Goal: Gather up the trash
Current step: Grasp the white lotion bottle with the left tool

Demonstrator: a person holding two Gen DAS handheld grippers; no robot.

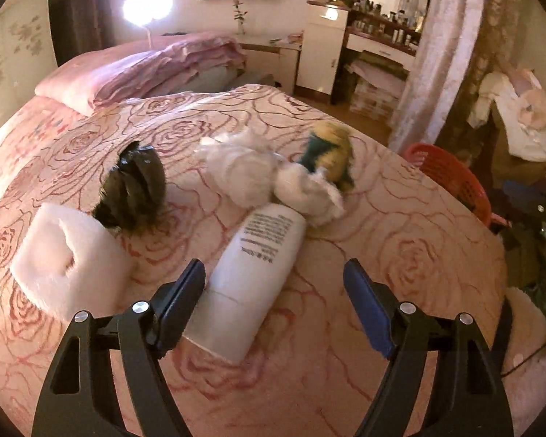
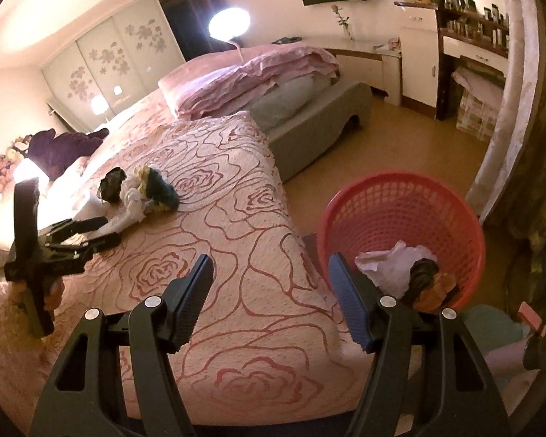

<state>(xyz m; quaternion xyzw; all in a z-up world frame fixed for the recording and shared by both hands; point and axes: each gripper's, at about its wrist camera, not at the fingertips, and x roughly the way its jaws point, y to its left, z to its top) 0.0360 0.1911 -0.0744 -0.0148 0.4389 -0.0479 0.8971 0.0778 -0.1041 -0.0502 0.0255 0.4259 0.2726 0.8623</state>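
Hovering over the rose-patterned bedspread, my left gripper stands with jaws apart, the white bottle lying between them, its base just beside the left pad; I cannot tell whether they touch. Beyond it, at twelve o'clock, lie crumpled tissues, a yellow-green wrapper and a black bag. My right gripper gapes empty; the red basket, at two o'clock, holds trash.

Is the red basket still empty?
No, the red basket already holds crumpled white paper and a dark wad in the right wrist view.
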